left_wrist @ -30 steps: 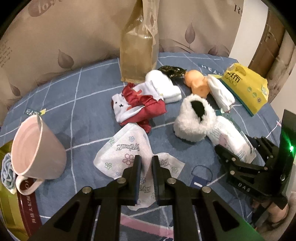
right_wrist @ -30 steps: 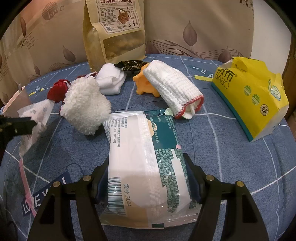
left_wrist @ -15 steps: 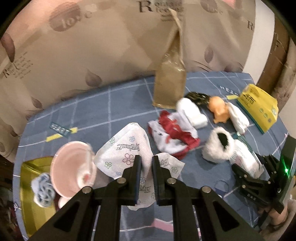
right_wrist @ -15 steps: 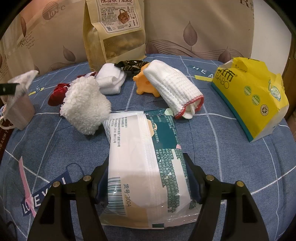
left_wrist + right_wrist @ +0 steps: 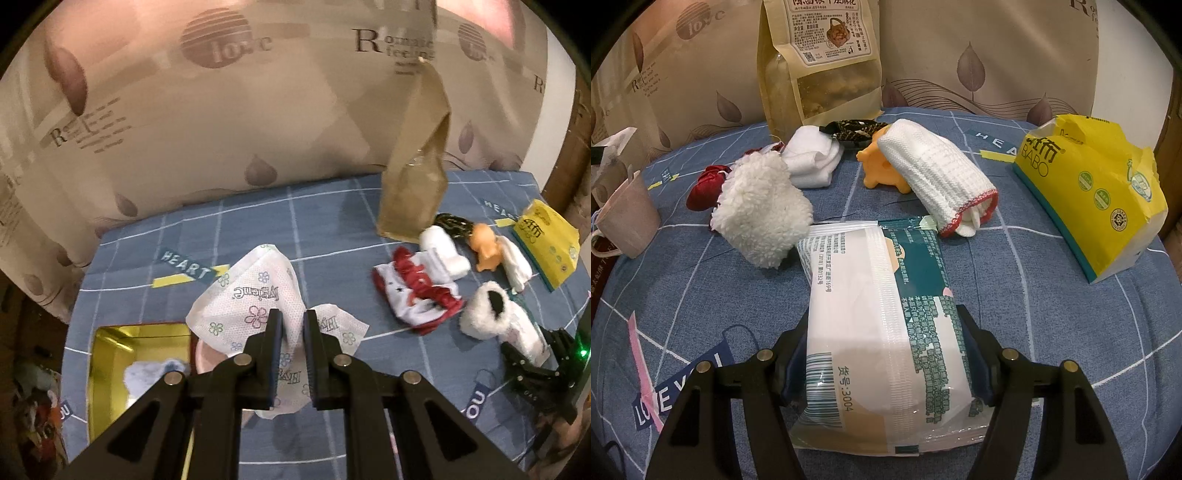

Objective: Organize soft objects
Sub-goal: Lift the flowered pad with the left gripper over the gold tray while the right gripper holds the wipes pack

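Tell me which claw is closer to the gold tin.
Left. The left claw hovers beside the gold tin holding a wipe packet; the right claw sits far across the table.

A white wet-wipe packet (image 5: pixel 255 299) printed with small flowers is pinched between the closed black fingers (image 5: pixel 275 343) of the left gripper (image 5: pixel 291 332) and held above a blue checked tabletop (image 5: pixel 332 229). Below it, a pink cup (image 5: pixel 207 360) and a gold tin (image 5: pixel 110 354) are partly seen. To the right lie a red-and-white cloth (image 5: pixel 417 295), a fluffy white slipper (image 5: pixel 487 314) and a yellow tissue pack (image 5: pixel 546 243).
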Motion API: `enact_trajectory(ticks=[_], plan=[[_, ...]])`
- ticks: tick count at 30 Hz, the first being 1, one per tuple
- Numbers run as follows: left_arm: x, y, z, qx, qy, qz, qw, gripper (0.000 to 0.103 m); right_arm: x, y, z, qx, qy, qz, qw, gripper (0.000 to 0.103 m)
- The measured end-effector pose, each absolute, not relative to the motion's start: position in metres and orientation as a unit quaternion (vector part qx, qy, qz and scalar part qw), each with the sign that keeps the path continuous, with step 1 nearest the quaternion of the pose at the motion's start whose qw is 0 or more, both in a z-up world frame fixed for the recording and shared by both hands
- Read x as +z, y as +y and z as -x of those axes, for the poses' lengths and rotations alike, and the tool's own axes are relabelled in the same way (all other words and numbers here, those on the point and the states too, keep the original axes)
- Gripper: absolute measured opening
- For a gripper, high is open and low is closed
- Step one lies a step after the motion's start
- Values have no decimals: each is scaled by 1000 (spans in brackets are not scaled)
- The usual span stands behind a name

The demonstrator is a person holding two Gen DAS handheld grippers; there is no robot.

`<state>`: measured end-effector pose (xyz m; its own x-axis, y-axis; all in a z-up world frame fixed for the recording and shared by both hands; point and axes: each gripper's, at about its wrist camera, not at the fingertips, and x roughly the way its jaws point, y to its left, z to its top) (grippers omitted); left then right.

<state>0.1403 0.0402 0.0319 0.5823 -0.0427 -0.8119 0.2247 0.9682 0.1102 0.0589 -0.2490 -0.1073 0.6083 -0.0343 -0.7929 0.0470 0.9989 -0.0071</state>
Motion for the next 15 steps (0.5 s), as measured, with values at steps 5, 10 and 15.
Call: enact_trajectory(ticks=[5, 10, 15], plan=[[33, 64, -140, -56, 453, -100, 884, 12, -108, -249, -59, -23, 442, -7, 897, 68], [33, 87, -140, -39, 454, -97, 885, 12, -108, -248, -60, -24, 442, -6, 897, 68], [34, 109, -142, -19, 456, -93, 885, 12, -108, -247, -59, -24, 442, -5, 897, 68]])
